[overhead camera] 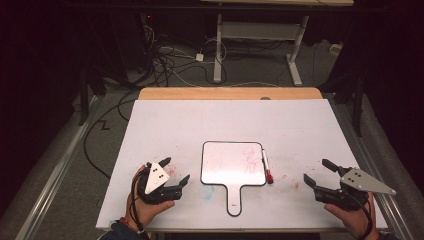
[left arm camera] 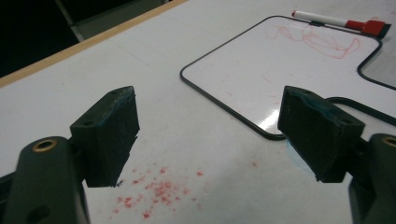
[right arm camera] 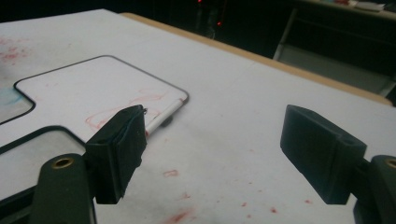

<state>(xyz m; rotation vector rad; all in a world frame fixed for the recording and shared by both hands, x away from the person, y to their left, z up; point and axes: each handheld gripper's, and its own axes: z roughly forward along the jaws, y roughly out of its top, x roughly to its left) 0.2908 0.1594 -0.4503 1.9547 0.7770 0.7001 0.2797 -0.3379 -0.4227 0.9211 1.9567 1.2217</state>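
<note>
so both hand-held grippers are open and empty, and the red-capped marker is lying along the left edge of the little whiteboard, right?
Not quite. The marker lies along the right edge of the whiteboard, as the high view shows. The rest holds: the left hand-held gripper and the right hand-held gripper are both open, with nothing between their jaws.

In your right gripper view, the near black pad (right arm camera: pixel 122 140) covers the lower end of the marker (right arm camera: pixel 163 116), so its cap stays hidden. The red scribble (overhead camera: pixel 250 159) on the whiteboard (overhead camera: pixel 225 167) is too small to read, perhaps loops. Your left gripper view cuts the board's handle off at the right edge.
</note>
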